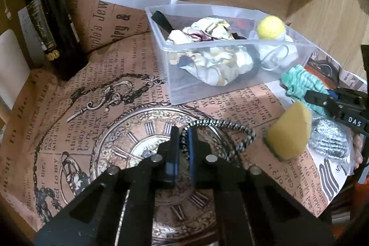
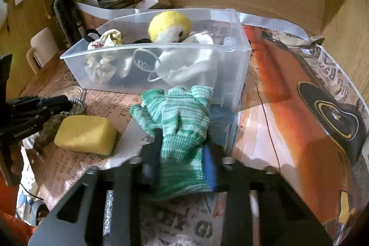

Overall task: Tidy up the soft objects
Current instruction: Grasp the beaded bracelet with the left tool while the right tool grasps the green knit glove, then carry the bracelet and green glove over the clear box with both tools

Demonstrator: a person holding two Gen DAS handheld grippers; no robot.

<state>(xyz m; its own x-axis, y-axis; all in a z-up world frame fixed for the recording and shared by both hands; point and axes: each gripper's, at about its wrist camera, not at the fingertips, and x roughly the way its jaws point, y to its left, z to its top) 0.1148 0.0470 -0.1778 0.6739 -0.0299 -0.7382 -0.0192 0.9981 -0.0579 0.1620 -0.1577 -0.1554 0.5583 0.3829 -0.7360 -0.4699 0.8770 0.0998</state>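
Observation:
My left gripper (image 1: 183,137) is shut on a black-and-white braided hair tie (image 1: 230,133) and holds it over the printed paper. It also shows in the right wrist view (image 2: 65,101). My right gripper (image 2: 181,153) is shut on a green striped knit glove (image 2: 180,121) just in front of the clear plastic bin (image 2: 239,66). The glove (image 1: 304,82) and right gripper (image 1: 320,99) also show in the left wrist view beside the bin (image 1: 175,93). The bin holds a patterned cloth (image 1: 216,61), a yellow ball (image 2: 169,24) and white fabric (image 2: 191,66).
A yellow sponge (image 2: 85,134) lies on the paper left of the glove, also seen in the left wrist view (image 1: 288,130). A silvery scrubber (image 1: 329,139) lies by it. A dark bottle (image 1: 50,22) stands at the back left. Wooden walls enclose the back and right.

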